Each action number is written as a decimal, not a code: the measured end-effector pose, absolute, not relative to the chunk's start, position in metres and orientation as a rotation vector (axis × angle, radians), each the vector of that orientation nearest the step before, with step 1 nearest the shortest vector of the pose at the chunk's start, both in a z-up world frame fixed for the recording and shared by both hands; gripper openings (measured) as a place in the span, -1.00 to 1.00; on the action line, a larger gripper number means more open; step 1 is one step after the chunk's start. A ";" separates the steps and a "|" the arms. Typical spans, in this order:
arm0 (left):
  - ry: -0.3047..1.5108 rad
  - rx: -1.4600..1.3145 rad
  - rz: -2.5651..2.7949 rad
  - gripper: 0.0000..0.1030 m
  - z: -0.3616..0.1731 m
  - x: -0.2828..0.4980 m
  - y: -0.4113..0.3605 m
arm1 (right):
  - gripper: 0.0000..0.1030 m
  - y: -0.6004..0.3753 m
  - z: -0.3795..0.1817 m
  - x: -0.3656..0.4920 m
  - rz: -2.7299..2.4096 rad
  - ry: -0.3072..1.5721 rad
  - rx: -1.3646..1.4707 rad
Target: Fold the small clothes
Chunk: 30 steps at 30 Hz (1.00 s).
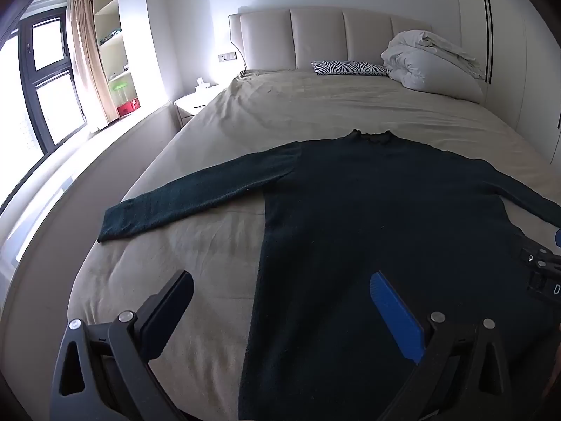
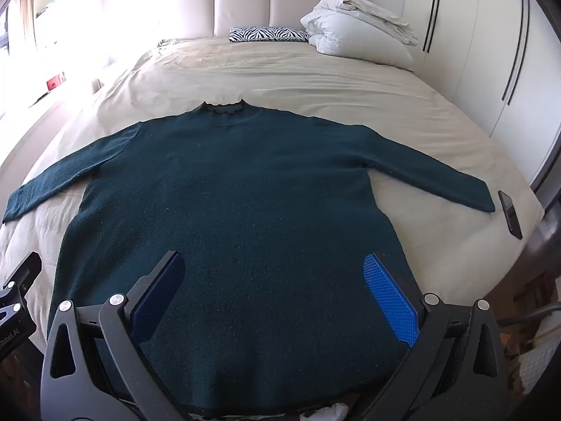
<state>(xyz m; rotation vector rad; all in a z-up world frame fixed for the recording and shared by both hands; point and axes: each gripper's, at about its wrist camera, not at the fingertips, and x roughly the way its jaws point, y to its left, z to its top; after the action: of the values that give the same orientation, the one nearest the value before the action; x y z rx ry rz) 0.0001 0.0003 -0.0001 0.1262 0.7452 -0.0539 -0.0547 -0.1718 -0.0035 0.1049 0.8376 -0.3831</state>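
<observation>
A dark green long-sleeved sweater [image 1: 378, 210] [image 2: 231, 189] lies flat on the beige bed, collar toward the headboard and both sleeves spread out to the sides. My left gripper [image 1: 280, 280] hovers wide open above the sweater's lower left edge, one finger over the sheet and one over the knit. Wide open too, my right gripper [image 2: 273, 263] hangs over the sweater's lower body near the hem. Neither holds anything. The other gripper's black frame shows at the edge of each view.
The beige bed sheet [image 2: 280, 80] stretches to a padded headboard [image 1: 315, 38], with a zebra-print pillow [image 2: 268, 34] and a bunched white duvet [image 2: 357, 28] at the far right. A dark phone [image 2: 510, 219] lies by the right sleeve cuff. A nightstand [image 1: 194, 101] and window stand left, wardrobe doors right.
</observation>
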 end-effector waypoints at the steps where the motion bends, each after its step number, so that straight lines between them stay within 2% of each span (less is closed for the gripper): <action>1: 0.746 0.126 -0.054 1.00 0.000 0.000 0.000 | 1.00 -0.172 -0.004 -0.055 -0.383 0.839 0.103; 30: 0.749 0.134 -0.051 1.00 0.000 0.001 0.000 | 1.00 -0.174 -0.009 -0.055 -0.386 0.843 0.098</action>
<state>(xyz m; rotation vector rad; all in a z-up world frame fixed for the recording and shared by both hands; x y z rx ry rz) 0.0006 -0.0002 -0.0003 0.1336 0.7487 -0.0513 -0.0550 -0.1737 -0.0086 0.0976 0.8430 -0.3855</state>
